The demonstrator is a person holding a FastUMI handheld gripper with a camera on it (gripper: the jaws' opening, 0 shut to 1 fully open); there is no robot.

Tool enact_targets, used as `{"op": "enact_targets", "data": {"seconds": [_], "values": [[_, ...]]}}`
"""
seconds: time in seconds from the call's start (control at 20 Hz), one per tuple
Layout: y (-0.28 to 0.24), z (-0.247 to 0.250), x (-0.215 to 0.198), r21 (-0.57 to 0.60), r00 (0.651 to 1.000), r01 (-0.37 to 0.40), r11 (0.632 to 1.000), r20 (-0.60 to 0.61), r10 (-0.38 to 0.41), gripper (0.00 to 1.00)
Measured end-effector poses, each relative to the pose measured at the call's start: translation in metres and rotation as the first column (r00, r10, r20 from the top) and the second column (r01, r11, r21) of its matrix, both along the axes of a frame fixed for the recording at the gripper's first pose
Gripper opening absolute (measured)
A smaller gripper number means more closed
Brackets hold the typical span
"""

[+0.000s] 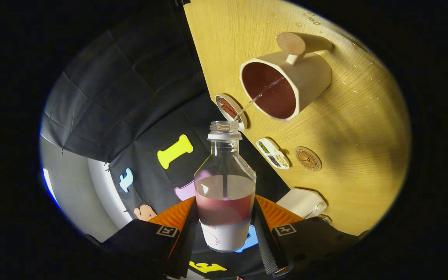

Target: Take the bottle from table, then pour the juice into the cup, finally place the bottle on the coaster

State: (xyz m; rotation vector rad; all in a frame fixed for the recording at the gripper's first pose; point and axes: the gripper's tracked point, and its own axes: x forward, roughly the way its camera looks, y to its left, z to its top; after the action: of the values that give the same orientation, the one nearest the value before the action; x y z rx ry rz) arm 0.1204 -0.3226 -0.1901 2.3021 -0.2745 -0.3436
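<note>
My gripper is shut on a clear bottle with a white label, one finger pressing on each side of its lower body. The view is rolled sideways, so the bottle is tipped. Pink-red juice sits in its lower half. A thin stream leaves the open neck and falls into a cream cup with a round wooden handle, beyond the fingers on the wooden table. The cup's inside looks dark red. A round brown coaster lies on the table nearer the fingers than the cup.
A small oval dish with brown contents and a small divided dish of seeds lie near the table's edge. A white object rests just past the right finger. Water drops dot the table beyond the cup.
</note>
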Motion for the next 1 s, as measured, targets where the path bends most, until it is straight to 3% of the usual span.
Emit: {"op": "enact_targets", "data": {"seconds": [0.6, 1.0], "values": [[-0.010, 0.008, 0.000, 0.022, 0.997, 0.076, 0.997, 0.014, -0.076, 0.74], [-0.010, 0.008, 0.000, 0.021, 0.997, 0.075, 0.997, 0.007, -0.076, 0.74]]}}
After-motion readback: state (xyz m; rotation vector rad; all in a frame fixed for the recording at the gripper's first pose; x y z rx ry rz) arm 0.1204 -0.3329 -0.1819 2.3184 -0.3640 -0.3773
